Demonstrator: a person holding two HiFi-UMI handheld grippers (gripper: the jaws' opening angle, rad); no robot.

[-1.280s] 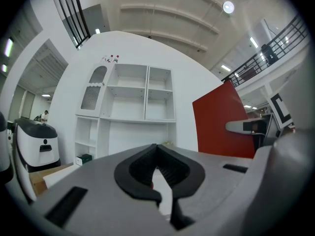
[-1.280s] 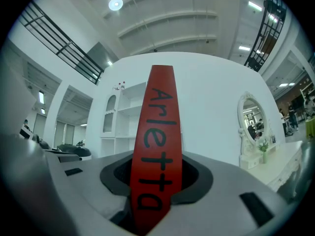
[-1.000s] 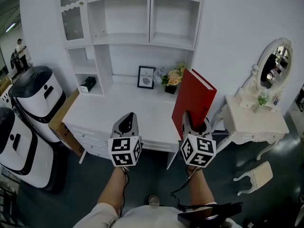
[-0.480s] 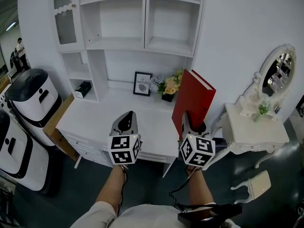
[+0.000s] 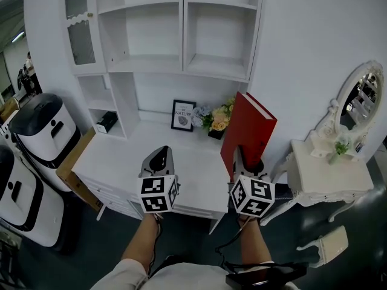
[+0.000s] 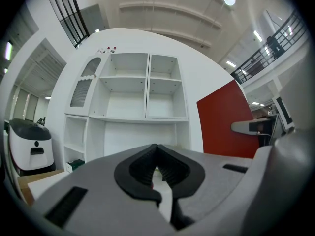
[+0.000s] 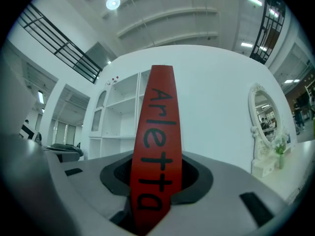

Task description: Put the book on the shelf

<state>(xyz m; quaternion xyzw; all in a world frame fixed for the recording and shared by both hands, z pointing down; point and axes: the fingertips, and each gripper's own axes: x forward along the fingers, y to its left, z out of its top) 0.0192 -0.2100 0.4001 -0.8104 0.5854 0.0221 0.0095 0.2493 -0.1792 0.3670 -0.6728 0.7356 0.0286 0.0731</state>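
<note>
Our right gripper (image 5: 243, 159) pinches the red book (image 5: 248, 128) low on its spine, so the book stands tall in the air over the desk (image 5: 121, 153). The left gripper (image 5: 158, 154) is closed on nothing. It's a top-heavy hold, so we reckon it could swing, clip the flowers (image 5: 219, 116) or jam on a shelf (image 5: 214, 71) divider

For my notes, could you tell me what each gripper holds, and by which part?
Right gripper: the book, by its spine's lower end. Left gripper: shut, nothing held.
</note>
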